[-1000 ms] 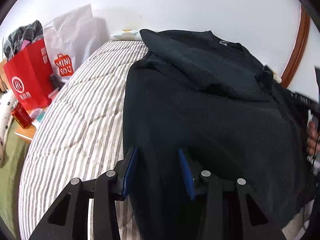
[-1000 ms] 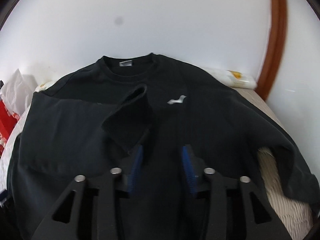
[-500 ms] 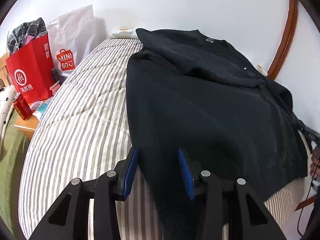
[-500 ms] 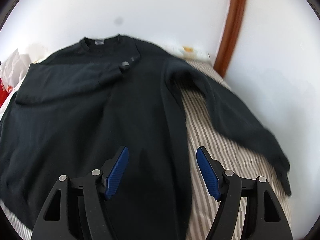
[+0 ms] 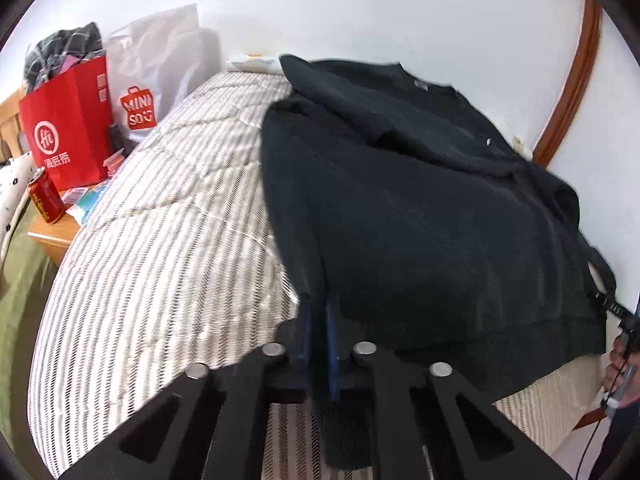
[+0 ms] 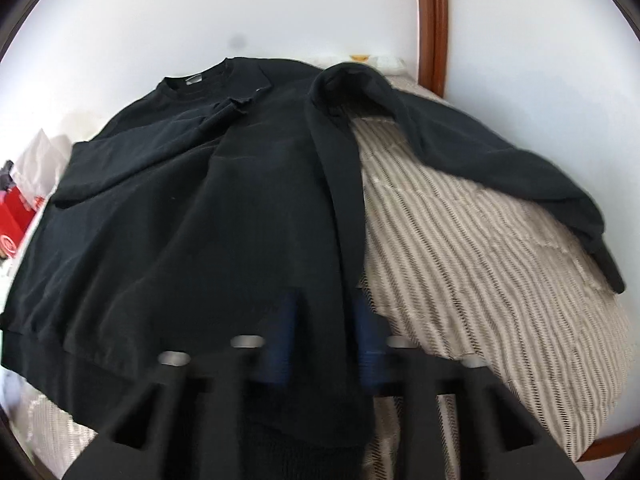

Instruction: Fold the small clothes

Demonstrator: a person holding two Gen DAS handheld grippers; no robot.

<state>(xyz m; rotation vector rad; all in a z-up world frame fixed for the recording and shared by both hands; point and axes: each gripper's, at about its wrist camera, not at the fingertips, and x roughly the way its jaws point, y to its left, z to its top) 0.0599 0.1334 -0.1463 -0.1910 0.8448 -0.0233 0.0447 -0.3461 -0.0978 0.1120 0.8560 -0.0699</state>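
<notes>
A black long-sleeved sweatshirt lies face up on a striped bed. Its left sleeve is folded across the chest. The right sleeve stretches out over the quilt. My left gripper is shut on the hem at the near left corner, with fabric pinched between the blue pads. In the blurred right wrist view my right gripper sits at the near right side of the sweatshirt. Its jaws are closing, and a bunched fold of the side edge fills the gap between the pads.
A red paper bag, a white shopping bag and a red can crowd a wooden bedside table at the left. A white wall and a brown wooden frame stand behind the bed. A person's hand shows at the right edge.
The left gripper slid back to the hem corner and closed on it. The right gripper swung from the chest to the right side edge, opened wide, then narrowed around the fabric.
</notes>
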